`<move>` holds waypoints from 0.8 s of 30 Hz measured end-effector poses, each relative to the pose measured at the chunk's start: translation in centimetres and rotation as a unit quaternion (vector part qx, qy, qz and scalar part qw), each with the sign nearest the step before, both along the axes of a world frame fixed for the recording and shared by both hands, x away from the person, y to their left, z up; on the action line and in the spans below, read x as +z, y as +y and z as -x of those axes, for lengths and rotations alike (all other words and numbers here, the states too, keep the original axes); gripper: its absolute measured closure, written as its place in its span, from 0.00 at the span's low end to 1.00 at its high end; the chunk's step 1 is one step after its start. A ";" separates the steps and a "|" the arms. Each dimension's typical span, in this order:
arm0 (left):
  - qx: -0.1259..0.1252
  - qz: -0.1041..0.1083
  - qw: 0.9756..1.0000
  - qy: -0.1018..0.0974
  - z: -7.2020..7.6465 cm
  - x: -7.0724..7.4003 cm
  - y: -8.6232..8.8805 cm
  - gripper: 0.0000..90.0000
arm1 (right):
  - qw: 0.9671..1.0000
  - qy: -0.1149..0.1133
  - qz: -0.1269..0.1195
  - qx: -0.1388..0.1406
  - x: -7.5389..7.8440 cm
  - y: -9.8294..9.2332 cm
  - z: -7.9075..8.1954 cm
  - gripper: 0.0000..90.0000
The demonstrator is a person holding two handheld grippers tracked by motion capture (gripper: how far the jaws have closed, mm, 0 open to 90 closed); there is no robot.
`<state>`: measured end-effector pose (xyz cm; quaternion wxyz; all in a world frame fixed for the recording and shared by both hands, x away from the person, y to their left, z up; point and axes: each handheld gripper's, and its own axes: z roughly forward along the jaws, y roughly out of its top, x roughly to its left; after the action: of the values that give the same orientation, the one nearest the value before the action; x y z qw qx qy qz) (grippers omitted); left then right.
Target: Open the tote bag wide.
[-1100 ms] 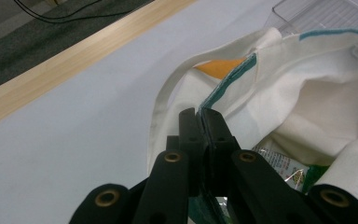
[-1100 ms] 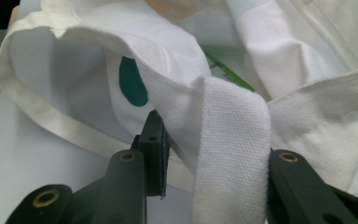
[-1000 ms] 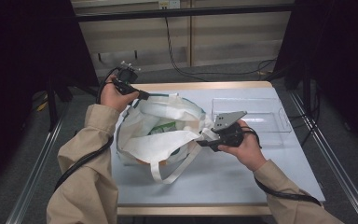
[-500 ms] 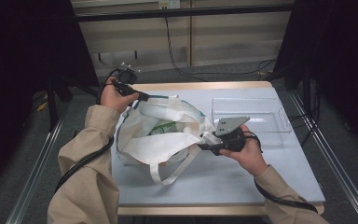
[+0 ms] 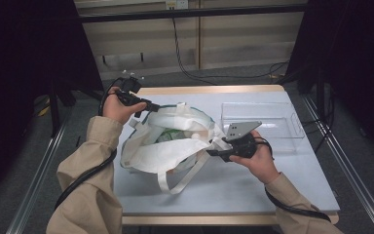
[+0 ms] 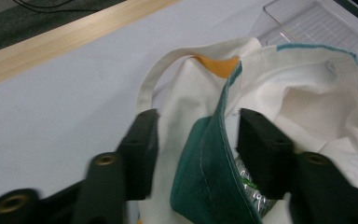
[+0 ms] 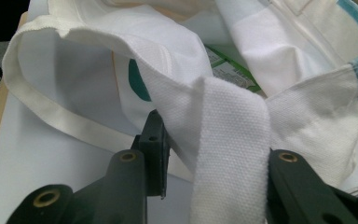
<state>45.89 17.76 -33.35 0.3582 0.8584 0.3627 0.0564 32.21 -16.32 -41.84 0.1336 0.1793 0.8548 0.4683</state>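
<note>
A white cloth tote bag (image 5: 175, 148) with a green lining lies open on the table, with a green packet (image 5: 168, 135) inside. My left gripper (image 5: 148, 105) is at the bag's far-left rim. Its jaws have just been opening, and the green-lined rim (image 6: 205, 163) stands loose between them, untouched by the pads (image 6: 142, 140). My right gripper (image 5: 212, 152) is at the bag's right side, shut on the white handle strap (image 7: 228, 154), which hides the right jaw's pad.
A clear plastic tray (image 5: 272, 122) sits at the table's back right, just beyond the bag, also seen in the left gripper view (image 6: 317, 23). A loose handle loop (image 5: 170, 183) trails toward the front. The table's wooden edge (image 5: 214, 89) runs along the far side.
The left gripper's jaws have parted at the bag's rim. Both hands and the bag stay about where they were.
</note>
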 end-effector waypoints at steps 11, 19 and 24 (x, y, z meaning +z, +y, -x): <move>0.046 -0.012 0.999 -0.001 3.6 -0.1 1.1 0.09 | 1.000 0.004 -0.002 0.000 -0.2 -0.1 0.0 0.70; 0.036 -0.028 0.999 0.014 5.5 -1.0 2.2 0.10 | 1.000 0.009 -0.003 -0.007 -0.4 -0.2 0.1 0.70; 0.026 -0.024 0.999 0.014 5.8 -1.5 2.5 0.40 | 1.000 0.005 0.002 -0.006 -0.5 -0.1 0.2 0.70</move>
<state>40.12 20.29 -34.84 0.3305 0.8578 0.3886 0.0626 32.04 -16.39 -42.37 0.1320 0.1869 0.8551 0.4652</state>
